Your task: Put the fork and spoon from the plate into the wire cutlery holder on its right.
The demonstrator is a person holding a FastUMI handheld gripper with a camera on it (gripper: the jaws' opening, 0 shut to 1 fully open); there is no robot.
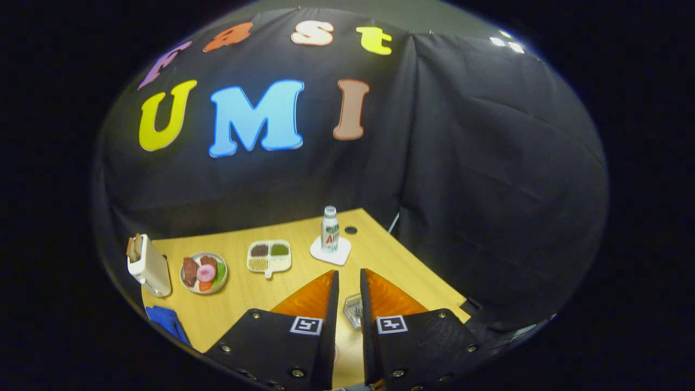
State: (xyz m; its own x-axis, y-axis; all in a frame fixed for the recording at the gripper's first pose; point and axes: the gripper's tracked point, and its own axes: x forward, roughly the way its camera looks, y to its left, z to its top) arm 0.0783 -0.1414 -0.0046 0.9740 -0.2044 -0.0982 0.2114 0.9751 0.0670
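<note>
- A white toaster (147,266) with slices of bread in its slot stands far left of the small bottle (329,228), close to the tabletop (255,296) edge.
- A blue cloth (165,320) lies nearer than the toaster, also far left of the bottle, at the tabletop's near edge.
- A round plate of toy food (204,272) — brown, pink, green and orange pieces — sits left of the bottle, just right of the toaster.
- A white divided tray (269,256) with brown, green and tan fillings lies just left of the bottle.
- The bottle stands upright on a white coaster (330,251).
- The hand-held gripper (349,279) points toward the bottle, its fingers set to a narrow gap and holding nothing.
- The wire cutlery holder (353,310) shows in part through that gap, nearer than the bottle; its contents cannot be made out.
</note>
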